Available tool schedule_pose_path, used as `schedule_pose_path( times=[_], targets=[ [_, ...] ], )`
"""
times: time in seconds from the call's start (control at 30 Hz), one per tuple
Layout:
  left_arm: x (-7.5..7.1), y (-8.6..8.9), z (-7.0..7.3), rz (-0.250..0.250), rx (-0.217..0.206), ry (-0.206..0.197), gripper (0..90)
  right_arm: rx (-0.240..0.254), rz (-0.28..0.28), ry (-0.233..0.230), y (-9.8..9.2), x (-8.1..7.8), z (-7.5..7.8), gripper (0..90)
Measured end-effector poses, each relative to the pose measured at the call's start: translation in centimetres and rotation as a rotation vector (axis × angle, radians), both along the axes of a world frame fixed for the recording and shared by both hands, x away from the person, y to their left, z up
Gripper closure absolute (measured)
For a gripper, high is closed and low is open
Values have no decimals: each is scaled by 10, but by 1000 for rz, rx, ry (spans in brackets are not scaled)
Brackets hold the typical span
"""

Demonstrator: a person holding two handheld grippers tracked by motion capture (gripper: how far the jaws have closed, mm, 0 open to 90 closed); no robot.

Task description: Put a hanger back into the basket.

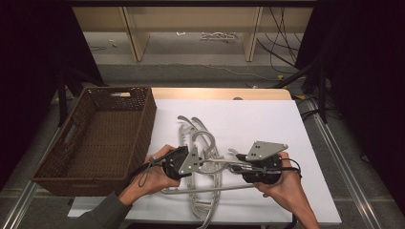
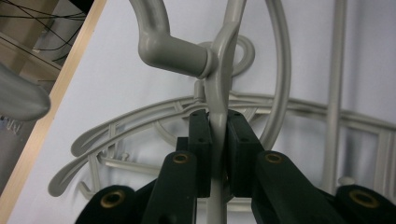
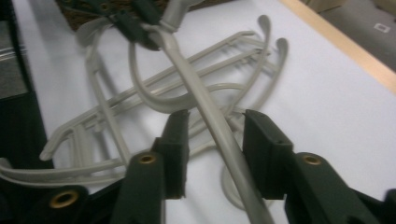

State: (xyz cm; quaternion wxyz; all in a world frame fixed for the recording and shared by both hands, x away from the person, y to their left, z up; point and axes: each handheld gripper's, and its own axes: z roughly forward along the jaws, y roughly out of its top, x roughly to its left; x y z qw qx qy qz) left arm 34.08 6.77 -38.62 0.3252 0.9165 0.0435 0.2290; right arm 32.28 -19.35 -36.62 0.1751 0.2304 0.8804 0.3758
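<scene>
Several grey plastic hangers (image 1: 205, 138) lie in a tangled pile on the white board (image 1: 267, 124). One grey hanger (image 1: 219, 164) is lifted off the pile between the two hands. My left gripper (image 1: 200, 163) is shut on it just below the hook; in the left gripper view the pads (image 2: 201, 140) press on the hanger's neck (image 2: 219, 84). My right gripper (image 1: 237, 162) stands open around the same hanger's arm (image 3: 205, 112), with a gap on both sides in the right gripper view. The left gripper (image 3: 140, 23) also shows at the top of that view.
A brown wicker basket (image 1: 148, 119) stands at the board's left side. The wooden table edge (image 1: 219, 93) runs behind the board. Cables and shelf legs lie on the floor beyond.
</scene>
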Motion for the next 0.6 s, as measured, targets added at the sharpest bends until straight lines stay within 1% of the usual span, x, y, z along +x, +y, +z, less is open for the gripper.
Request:
schedule_pose_path(
  times=[0.03,0.07,0.1,0.13,0.17,0.2,0.23,0.27,0.3,0.33,0.37,0.4,0.43,0.47,0.5,0.53,0.57,0.6],
  targets=[
    [0,0,0,0,0,0,821,0,0,0,0,0,0,592],
    [1,1,1,6,10,-12,821,10,-15,-34,0,0,4,500],
    [1,2,2,15,12,-14,821,10,-15,-34,0,0,4,500],
    [3,4,5,24,17,-20,822,24,-35,-40,0,-1,6,456],
    [4,7,6,34,8,-12,822,51,-56,-56,-1,-1,10,417],
    [5,10,9,51,-1,-9,821,91,-90,-64,-4,-2,16,377],
    [5,10,9,51,-1,-9,822,91,-90,-64,-4,-2,16,377],
    [6,13,12,67,-9,2,822,119,-107,-62,-6,-2,18,351],
    [6,13,12,67,-9,2,822,119,-107,-62,-6,-2,18,351],
    [8,16,14,86,-6,8,822,139,-136,-66,-8,-1,19,321],
    [8,16,14,86,-6,8,822,139,-136,-66,-8,-1,19,321],
    [10,19,16,102,-15,14,822,157,-163,-71,-11,-1,18,307],
    [10,19,16,102,-15,14,822,157,-163,-71,-11,-1,18,307],
    [12,21,16,112,-31,27,822,169,-174,-72,-11,0,17,291],
    [14,23,16,115,-31,31,822,174,-189,-67,-12,1,17,279],
    [16,27,16,128,-36,41,822,181,-206,-80,-14,2,16,273],
    [16,27,16,128,-36,41,822,181,-206,-80,-14,2,16,273],
    [18,31,17,149,-61,58,822,195,-228,-86,-16,1,16,261]
  ],
)
